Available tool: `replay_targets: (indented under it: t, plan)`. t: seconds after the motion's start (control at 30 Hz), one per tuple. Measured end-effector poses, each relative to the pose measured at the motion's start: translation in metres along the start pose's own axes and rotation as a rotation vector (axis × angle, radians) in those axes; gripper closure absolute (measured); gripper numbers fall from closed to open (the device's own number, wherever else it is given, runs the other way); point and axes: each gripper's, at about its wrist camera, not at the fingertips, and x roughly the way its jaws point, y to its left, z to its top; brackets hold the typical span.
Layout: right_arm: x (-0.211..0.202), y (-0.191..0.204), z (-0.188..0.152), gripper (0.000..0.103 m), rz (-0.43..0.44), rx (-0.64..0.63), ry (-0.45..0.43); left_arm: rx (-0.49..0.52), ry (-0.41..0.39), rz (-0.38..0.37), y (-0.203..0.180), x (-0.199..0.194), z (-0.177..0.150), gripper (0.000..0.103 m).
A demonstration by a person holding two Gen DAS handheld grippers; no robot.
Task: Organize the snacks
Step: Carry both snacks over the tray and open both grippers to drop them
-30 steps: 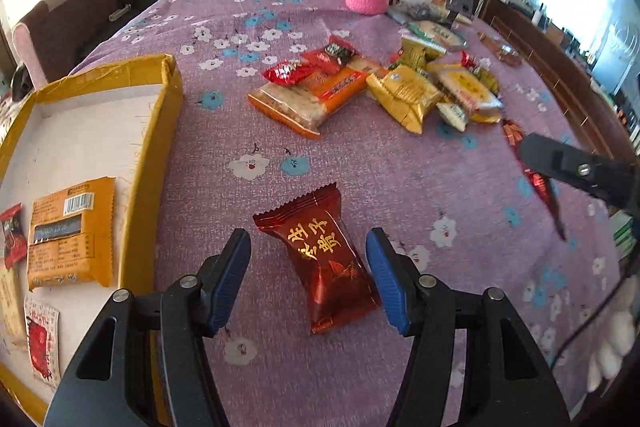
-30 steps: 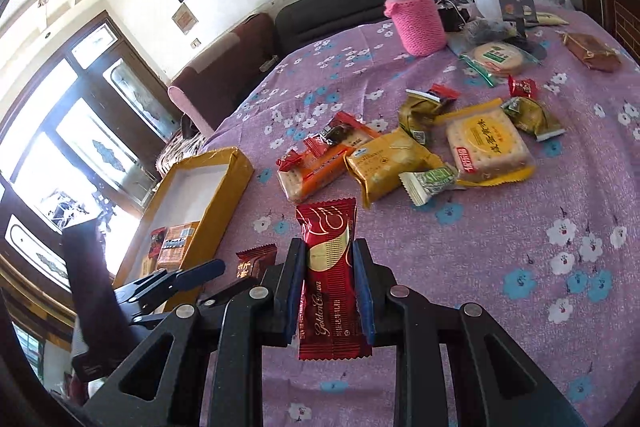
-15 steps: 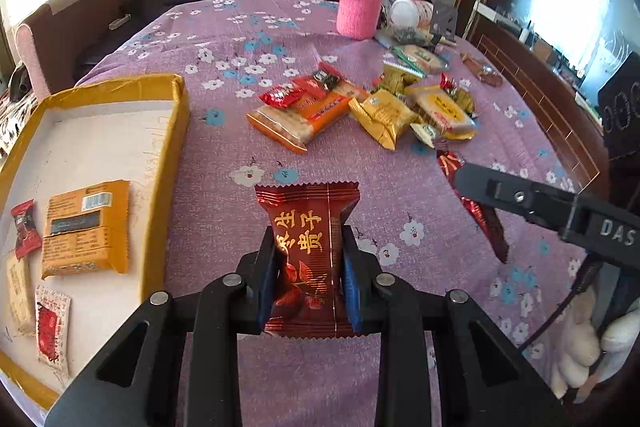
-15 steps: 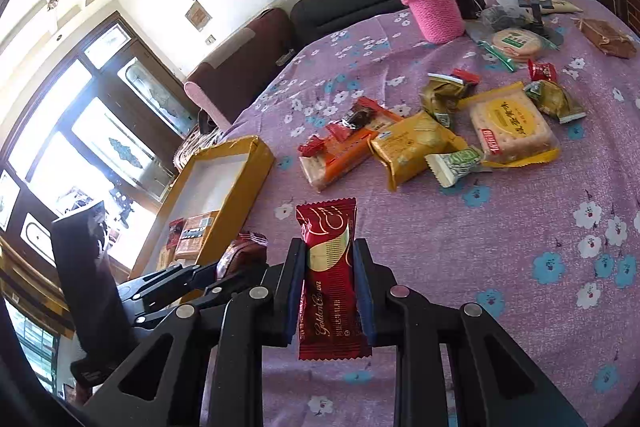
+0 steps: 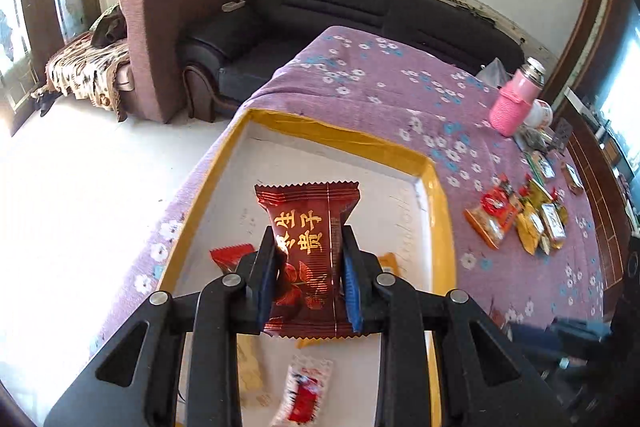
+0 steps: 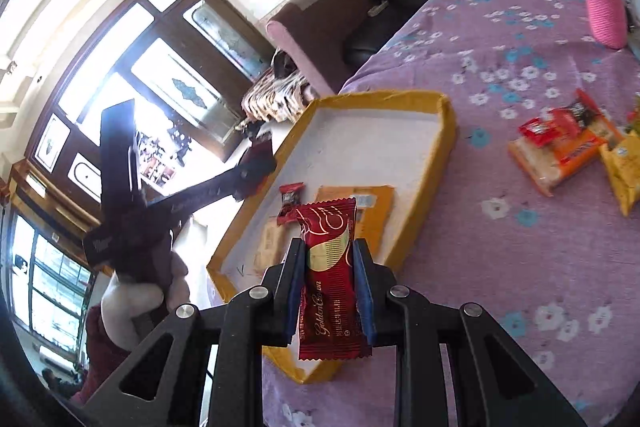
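My left gripper (image 5: 308, 247) is shut on a dark red candy packet (image 5: 308, 203) with gold characters and holds it above the white floor of the yellow-rimmed box (image 5: 436, 211). My right gripper (image 6: 329, 259) is shut on a red wafer bar (image 6: 328, 223), upright over the near end of the same box (image 6: 432, 163). In the right wrist view the left gripper (image 6: 256, 163) reaches over the box's left rim. Inside the box lie an orange packet (image 6: 372, 203), a small red candy (image 6: 290, 195) and a white-and-red sachet (image 5: 304, 391).
A pile of loose snacks (image 5: 516, 219) lies on the purple floral cloth (image 5: 400, 95) to the right of the box. A pink bottle (image 5: 516, 103) stands at the far right. The table's left edge drops to the floor; a sofa (image 5: 360, 11) stands behind it.
The left gripper shut on the dark red packet and lifted it off the cloth. Both grippers then swung left with their packets, from the cloth to over the box.
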Motion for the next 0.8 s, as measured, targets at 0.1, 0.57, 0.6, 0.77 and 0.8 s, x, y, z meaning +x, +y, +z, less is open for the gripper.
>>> replay_targets:
  t: [0.1, 0.57, 0.6, 0.77, 0.8]
  plan:
    - [0.043, 0.020, -0.007, 0.079, -0.003, -0.015, 0.079, -0.052, 0.038, 0.005, 0.023, 0.026, 0.007, 0.077]
    - [0.105, 0.045, -0.028, 0.076, -0.196, -0.147, 0.175, -0.116, 0.098, -0.036, 0.044, 0.067, 0.001, 0.073]
    - [0.105, 0.046, -0.028, 0.076, -0.206, -0.155, 0.172, -0.118, 0.095, -0.036, 0.045, 0.065, 0.000, 0.070]
    - [0.101, 0.050, -0.030, 0.064, -0.195, -0.145, 0.158, -0.099, 0.040, 0.038, 0.042, 0.036, -0.005, 0.062]
    - [0.098, 0.052, -0.030, 0.064, -0.195, -0.147, 0.150, -0.090, 0.024, 0.053, 0.041, 0.029, -0.005, 0.059]
